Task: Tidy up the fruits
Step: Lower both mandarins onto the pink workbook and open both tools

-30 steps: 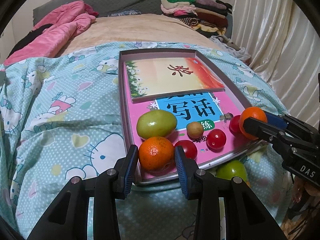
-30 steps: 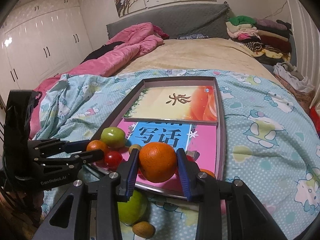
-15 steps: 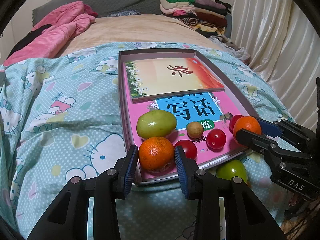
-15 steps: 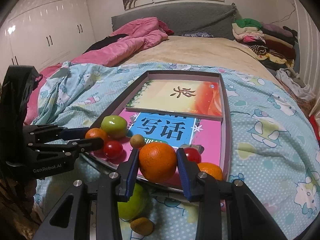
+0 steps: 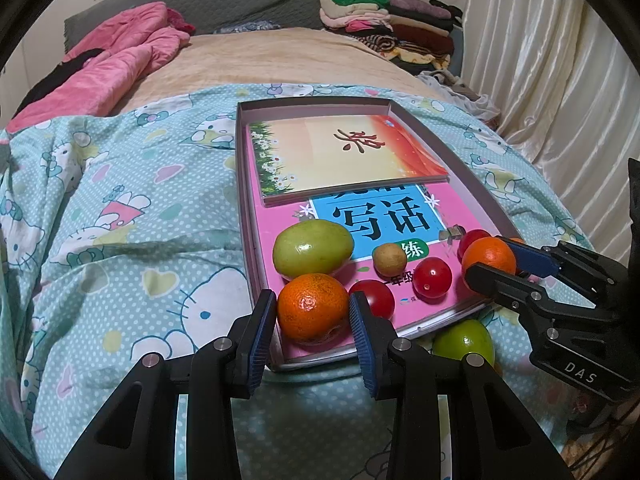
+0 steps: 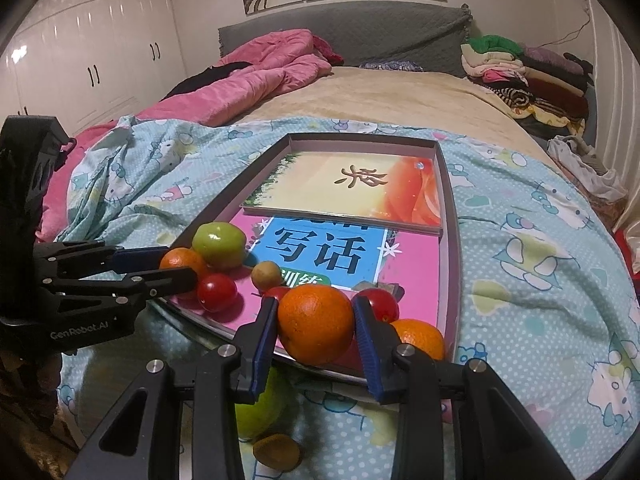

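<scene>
Each tool grips an orange: left tool [image 5: 313,320], right tool [image 6: 315,330]. The tray [image 5: 472,176] sits on soft bedding; pressing down could tip it, rolling tomatoes off.

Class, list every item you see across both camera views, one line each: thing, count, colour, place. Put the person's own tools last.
tray: 1, grey, on the quilt
book: 2, one yellow-orange, one pink and blue, in the tray
orange: 3, orange, two gripped, one loose at the tray's near right corner
cherry tomato: 3, red, in the tray
green fruit: 2, green, one in the tray, one on the quilt by its near edge
small brown fruit: 2, brown, one in the tray, one on the quilt
quilt: 1, teal, over the bed
duvet: 1, pink, far left
clothes pile: 1, mixed, far right
left gripper: black, blue pads, holding an orange
right gripper: same, holding an orange
</scene>
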{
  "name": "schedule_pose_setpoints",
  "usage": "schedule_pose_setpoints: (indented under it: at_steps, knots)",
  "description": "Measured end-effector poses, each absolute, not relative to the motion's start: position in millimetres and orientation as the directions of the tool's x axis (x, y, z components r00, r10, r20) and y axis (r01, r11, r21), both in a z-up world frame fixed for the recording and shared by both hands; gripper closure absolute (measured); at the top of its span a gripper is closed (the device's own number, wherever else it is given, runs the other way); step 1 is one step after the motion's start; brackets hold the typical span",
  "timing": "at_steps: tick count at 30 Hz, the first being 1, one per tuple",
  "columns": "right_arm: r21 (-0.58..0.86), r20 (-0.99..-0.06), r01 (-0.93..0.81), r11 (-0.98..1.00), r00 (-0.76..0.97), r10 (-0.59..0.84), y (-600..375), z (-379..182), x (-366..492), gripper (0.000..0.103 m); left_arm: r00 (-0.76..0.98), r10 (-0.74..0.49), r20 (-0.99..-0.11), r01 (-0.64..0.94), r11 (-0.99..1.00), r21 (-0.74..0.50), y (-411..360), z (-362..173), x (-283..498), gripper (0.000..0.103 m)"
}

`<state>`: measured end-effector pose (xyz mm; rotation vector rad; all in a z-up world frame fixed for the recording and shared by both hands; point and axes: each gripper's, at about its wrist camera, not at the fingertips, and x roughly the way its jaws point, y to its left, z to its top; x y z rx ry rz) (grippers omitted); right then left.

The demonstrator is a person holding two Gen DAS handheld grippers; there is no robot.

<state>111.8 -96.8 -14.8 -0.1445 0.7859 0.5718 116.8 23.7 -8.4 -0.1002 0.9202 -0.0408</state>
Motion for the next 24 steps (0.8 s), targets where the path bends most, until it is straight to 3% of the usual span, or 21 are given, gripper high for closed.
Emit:
schedule_pose_setpoints:
  at_steps: [11,24]
  knots:
    - [0.077,-0.715,-0.534,0.842,0.559,0.420,-95,-19,112,0.064,0.605,-0.078,-0.792,-0.008,0.995,-0.104,24,-8,117,0.064]
    - [0.100,-0.674,-0.543,0.834,0.579,0.458,-97,-9,105,0.050,0.602,-0.082,-0.794,-0.009,0.994,-0.110,24,-8,115,0.064]
